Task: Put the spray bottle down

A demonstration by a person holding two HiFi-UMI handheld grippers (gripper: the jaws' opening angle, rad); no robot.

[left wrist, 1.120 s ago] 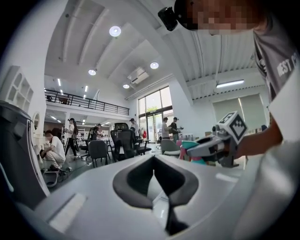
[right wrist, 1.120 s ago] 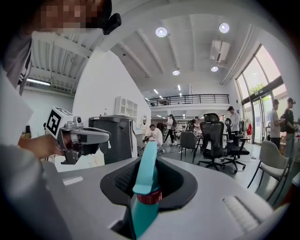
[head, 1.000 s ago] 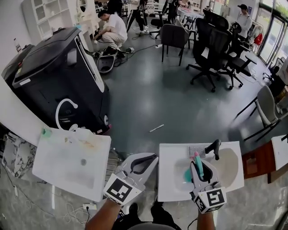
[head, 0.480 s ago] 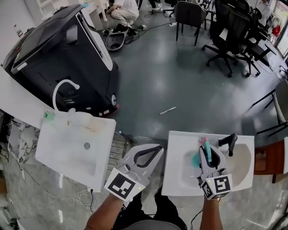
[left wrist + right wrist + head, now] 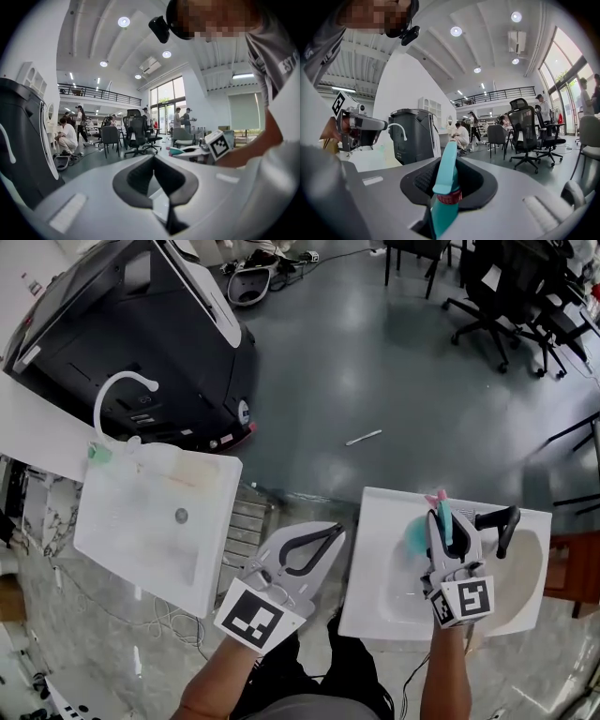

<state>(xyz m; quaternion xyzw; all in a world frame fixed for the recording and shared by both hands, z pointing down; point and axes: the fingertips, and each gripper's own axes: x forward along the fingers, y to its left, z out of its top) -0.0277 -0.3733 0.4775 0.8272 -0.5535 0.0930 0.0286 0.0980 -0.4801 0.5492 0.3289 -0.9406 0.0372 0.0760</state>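
Observation:
In the head view my right gripper [image 5: 448, 521] hangs over the white basin [image 5: 384, 587] at the lower right, shut on a teal spray bottle [image 5: 415, 534] whose pink nozzle points away from me. The right gripper view shows the bottle's teal spray head [image 5: 444, 185] and red collar pinched between the right gripper's [image 5: 451, 161] dark pads. A black tap [image 5: 503, 527] stands just right of the bottle. My left gripper [image 5: 333, 533] is left of that basin, over the gap between the two basins, shut and holding nothing. In its own view the left gripper [image 5: 153, 158] has its tips touching.
A second white sink [image 5: 112, 549] with a curved white tap [image 5: 117, 388] sits at the left. Behind it stands a large black machine [image 5: 141, 324]. Grey floor lies beyond, with office chairs [image 5: 525, 296] at the top right. People [image 5: 69, 136] are far back in the room.
Both grippers have come down, the right one carrying the spray bottle lower over the right basin. The head view has tilted further down.

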